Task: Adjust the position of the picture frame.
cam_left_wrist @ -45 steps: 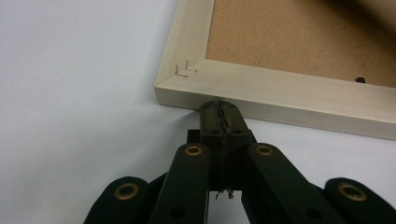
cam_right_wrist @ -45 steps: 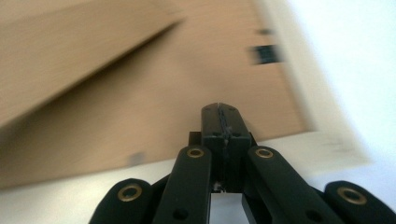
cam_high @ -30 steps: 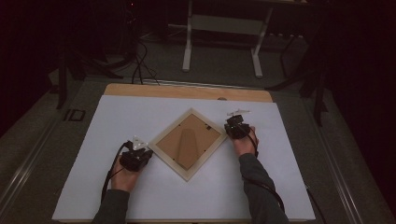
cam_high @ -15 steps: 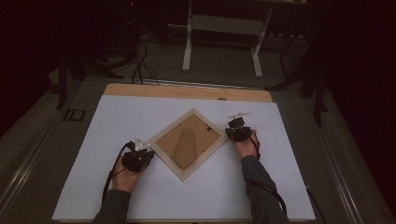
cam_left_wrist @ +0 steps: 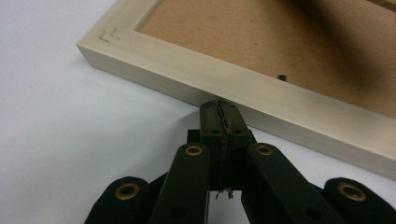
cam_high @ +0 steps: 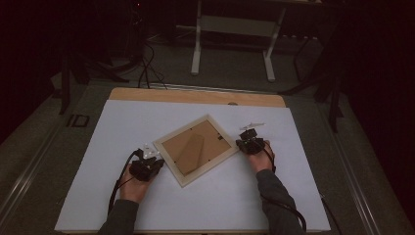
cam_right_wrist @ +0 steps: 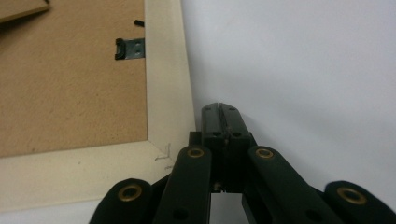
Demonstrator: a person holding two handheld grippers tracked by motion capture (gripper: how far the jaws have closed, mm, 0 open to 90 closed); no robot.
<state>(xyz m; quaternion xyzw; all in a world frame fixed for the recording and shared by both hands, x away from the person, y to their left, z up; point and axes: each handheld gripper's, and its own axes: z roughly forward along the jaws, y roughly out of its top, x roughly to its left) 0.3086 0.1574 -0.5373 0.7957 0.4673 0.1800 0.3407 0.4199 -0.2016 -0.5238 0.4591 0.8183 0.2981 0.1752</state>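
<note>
A picture frame (cam_high: pixel 198 149) with a cream wooden border and a brown backing board lies face down, turned like a diamond, on the white sheet (cam_high: pixel 147 122). My left gripper (cam_high: pixel 152 160) is shut with nothing in it. Its tips rest against the outer side of the frame's border (cam_left_wrist: pixel 280 112), close to the frame's left corner. My right gripper (cam_high: pixel 243 143) is also shut and empty. It sits on the sheet just beside the frame's right corner (cam_right_wrist: pixel 161 149), with its fingertips (cam_right_wrist: pixel 211 114) clear of the wood.
A small metal clip (cam_right_wrist: pixel 130 48) holds the backing board in the frame. A strip of bare wooden tabletop (cam_high: pixel 195 96) shows beyond the sheet. White stand legs (cam_high: pixel 196 54) and cables (cam_high: pixel 144 63) lie on the floor behind the table.
My right gripper has slid a little toward the near side, down along the frame's right corner. The left gripper and the frame have stayed put.
</note>
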